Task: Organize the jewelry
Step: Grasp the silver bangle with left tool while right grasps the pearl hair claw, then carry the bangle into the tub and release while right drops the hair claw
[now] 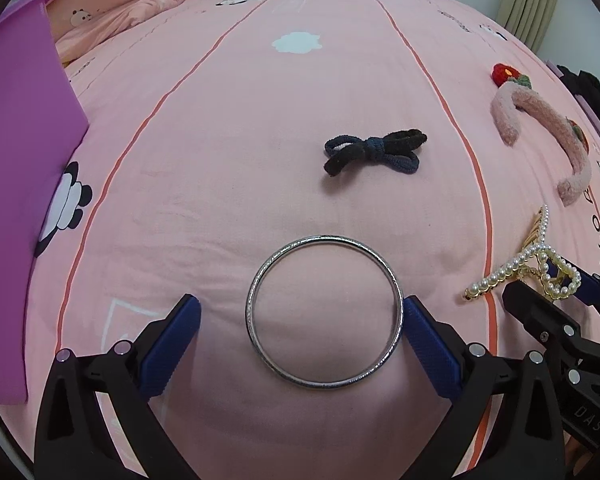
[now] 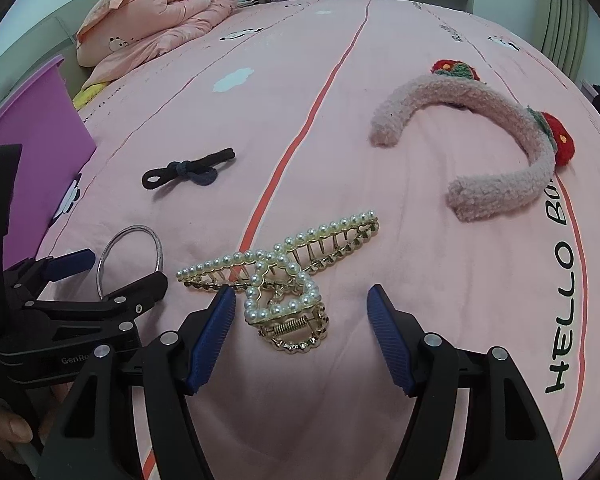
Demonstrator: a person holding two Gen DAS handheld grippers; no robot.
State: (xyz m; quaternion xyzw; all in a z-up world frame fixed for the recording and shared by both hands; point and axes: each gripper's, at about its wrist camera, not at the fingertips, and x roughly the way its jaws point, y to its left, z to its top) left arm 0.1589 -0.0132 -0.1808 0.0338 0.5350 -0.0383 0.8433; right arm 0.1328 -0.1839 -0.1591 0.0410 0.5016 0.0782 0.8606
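Evidently both hands are lining up a pick at once. The left gripper (image 1: 300, 314) points steeply down at the bed sheet (image 1: 228, 152), its jaws spread wide and holding nothing; the silver bangle (image 1: 324, 312) lies flat between them, its right edge just at the right blue pad, the left pad well clear. That straddle suits a pinch across the ring's width. The right gripper (image 2: 300, 304) hangs the same way over the pearl hair claw (image 2: 284, 280), jaws wide apart and empty, the claw's spring hinge sitting between the pads but nearer the left one. Each tool seems centred on its own piece so the two do not collide, though they stand close side by side. A dark knotted hair tie (image 1: 374, 152) and a fluffy pink headband (image 2: 472, 152) rest further up the bed, untouched. A purple box (image 1: 16, 168) at the left edge is probably where the pieces go.
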